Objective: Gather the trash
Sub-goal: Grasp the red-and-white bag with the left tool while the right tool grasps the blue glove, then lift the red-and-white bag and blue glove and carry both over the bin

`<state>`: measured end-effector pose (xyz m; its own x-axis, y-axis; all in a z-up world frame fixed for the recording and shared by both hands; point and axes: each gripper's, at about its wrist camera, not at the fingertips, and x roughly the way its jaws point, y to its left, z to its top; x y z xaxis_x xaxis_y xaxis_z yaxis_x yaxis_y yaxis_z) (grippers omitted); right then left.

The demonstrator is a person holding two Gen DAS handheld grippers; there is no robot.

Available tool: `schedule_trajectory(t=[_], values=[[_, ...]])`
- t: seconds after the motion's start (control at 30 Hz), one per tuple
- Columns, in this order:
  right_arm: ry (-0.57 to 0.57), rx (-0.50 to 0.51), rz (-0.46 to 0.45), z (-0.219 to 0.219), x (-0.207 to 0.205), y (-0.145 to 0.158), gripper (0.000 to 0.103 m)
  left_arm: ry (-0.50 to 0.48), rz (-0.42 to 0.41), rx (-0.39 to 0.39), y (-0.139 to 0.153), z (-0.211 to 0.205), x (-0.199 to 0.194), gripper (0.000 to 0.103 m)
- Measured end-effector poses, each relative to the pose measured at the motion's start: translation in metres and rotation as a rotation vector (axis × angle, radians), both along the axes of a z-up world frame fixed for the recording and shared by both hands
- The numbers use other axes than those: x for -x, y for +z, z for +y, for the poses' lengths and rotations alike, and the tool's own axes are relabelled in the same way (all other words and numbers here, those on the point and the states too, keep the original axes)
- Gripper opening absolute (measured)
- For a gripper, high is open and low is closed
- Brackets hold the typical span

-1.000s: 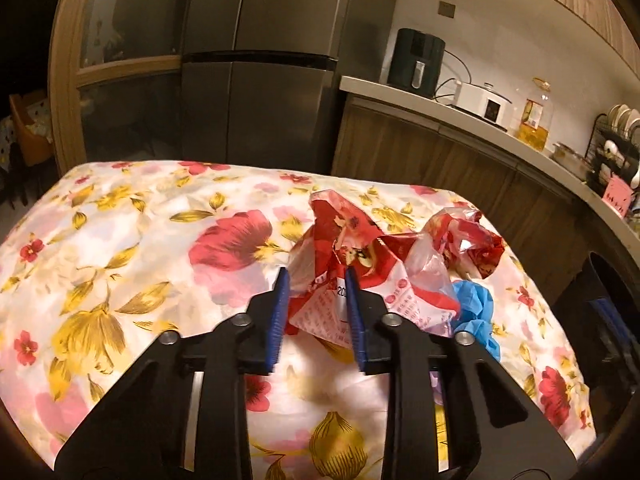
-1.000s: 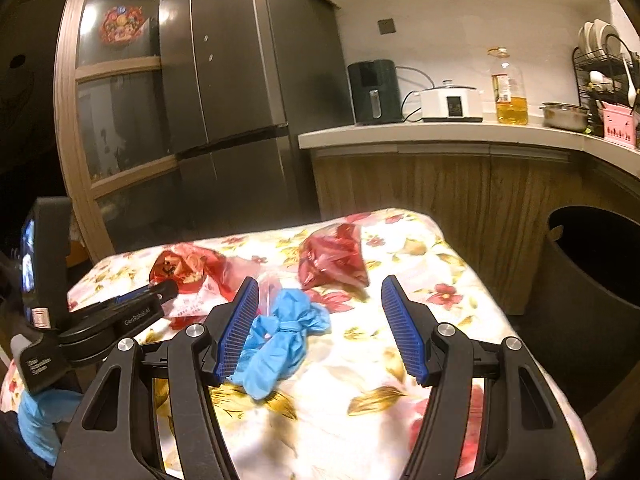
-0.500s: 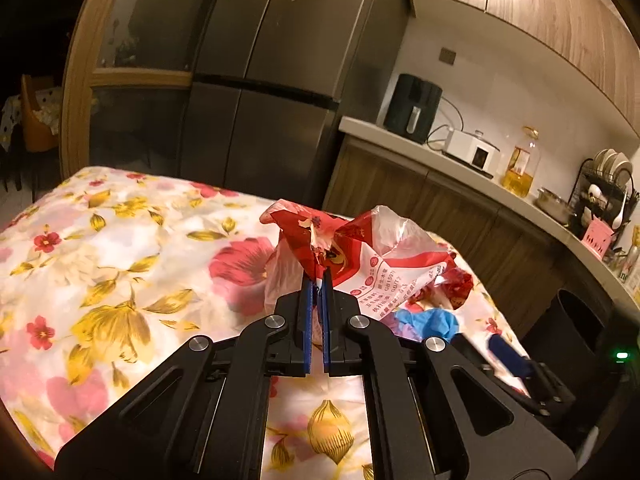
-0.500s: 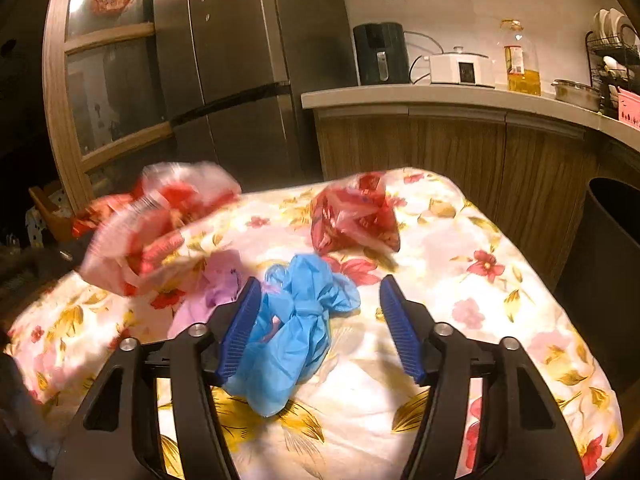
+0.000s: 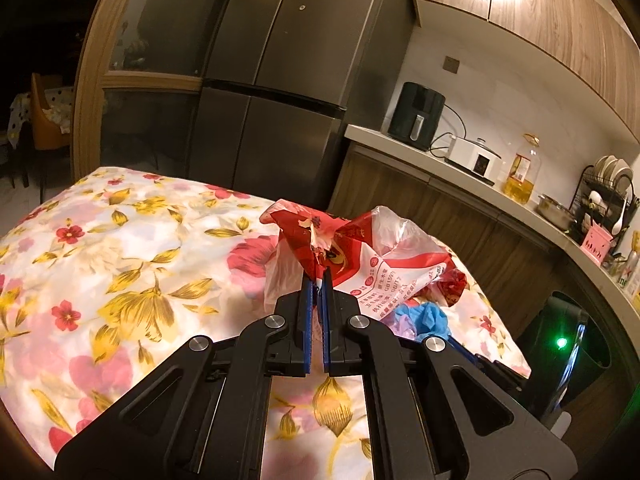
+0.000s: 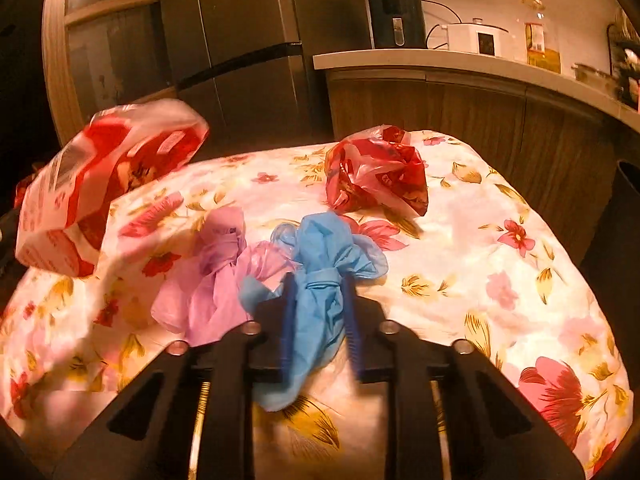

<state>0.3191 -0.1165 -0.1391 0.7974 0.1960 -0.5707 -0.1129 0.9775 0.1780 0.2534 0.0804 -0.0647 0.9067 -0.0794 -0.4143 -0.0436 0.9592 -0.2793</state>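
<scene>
Left tool (image 5: 315, 280): its two fingers are pinched together on a fold of the red bag (image 5: 340, 248). It holds the bag up off the worktop (image 5: 120, 248).
Red bag: thin plastic, red and white, all crumpled. It looks very light and floppy. It may slip, so a bunched-up fold is the best place to pinch.
Pink glove (image 6: 208, 280): lies flat on the flowery cloth, touching the blue glove (image 6: 320, 280) on its left side. Soft and limp.
Right tool (image 6: 318, 292): its fingers sit on each side of the blue glove, close in, but blurred. I cannot tell if they squeeze it yet.
Blue glove: soft, thin and stretchy, with a tied band around its middle. That bunched middle looks like the best spot to grab.
Small red bag (image 6: 376, 176): crumpled, lying further back on the worktop, apart from the gloves.
Bin (image 5: 560, 344): dark, down beside the worktop on the right.
</scene>
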Motion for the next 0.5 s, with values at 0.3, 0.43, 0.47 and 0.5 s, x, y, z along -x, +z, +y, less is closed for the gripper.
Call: schedule_trajectory(t=[0.3, 0.43, 0.47, 0.5], values=[[-0.028, -0.014, -0.116, -0.017, 0.035, 0.031, 0.013, -0.001, -0.004, -0.004, 0.004, 0.0, 0.016, 0.003], [-0.026, -0.012, -0.143, -0.023, 0.053, 0.041, 0.012, -0.014, -0.015, -0.006, 0.009, -0.006, 0.022, 0.003], [-0.029, -0.02, -0.15, -0.026, 0.058, 0.044, 0.012, -0.017, -0.017, -0.007, 0.01, -0.008, 0.023, 0.003], [-0.032, -0.024, -0.155, -0.028, 0.06, 0.047, 0.012, -0.021, -0.018, -0.008, 0.011, -0.011, 0.025, 0.003]])
